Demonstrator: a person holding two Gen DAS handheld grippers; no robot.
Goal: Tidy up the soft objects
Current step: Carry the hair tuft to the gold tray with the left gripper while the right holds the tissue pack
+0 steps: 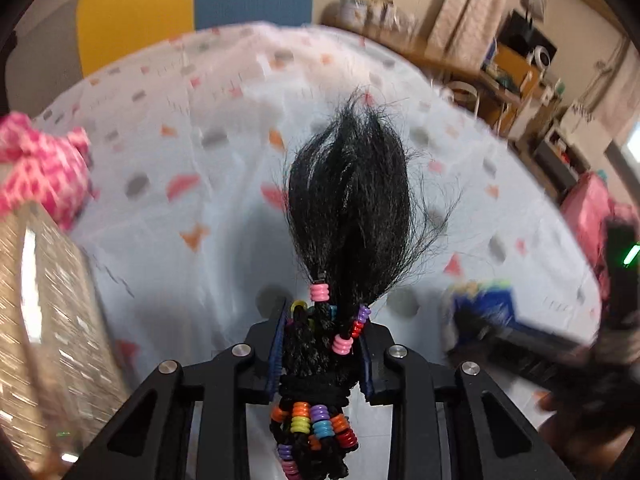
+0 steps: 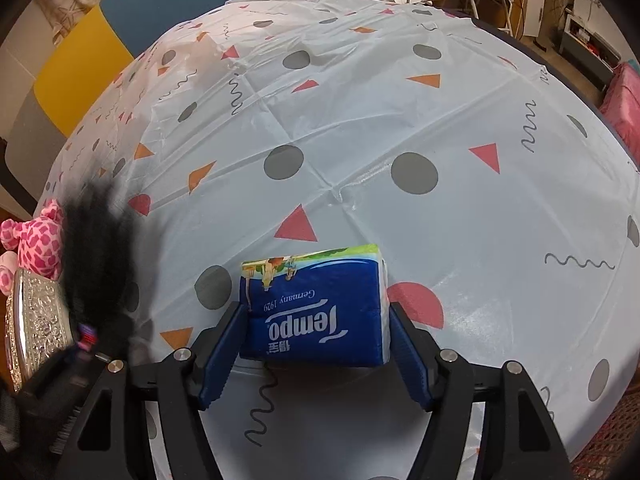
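A black hair piece strung with coloured beads stands up out of my left gripper, which is shut on its braided base above the table. The loose hair fans upward and hides the cloth behind it. The same hair piece shows blurred at the left of the right wrist view. A blue Tempo tissue pack lies on the patterned tablecloth, lengthwise between the fingers of my right gripper. Both blue pads touch the pack's side edges. The tissue pack appears blurred at the lower right of the left wrist view.
A pink spotted plush toy lies at the table's left edge beside an embossed silver box. Yellow and blue chair backs stand behind the table. A pink object sits off the right edge, with shelves and clutter beyond.
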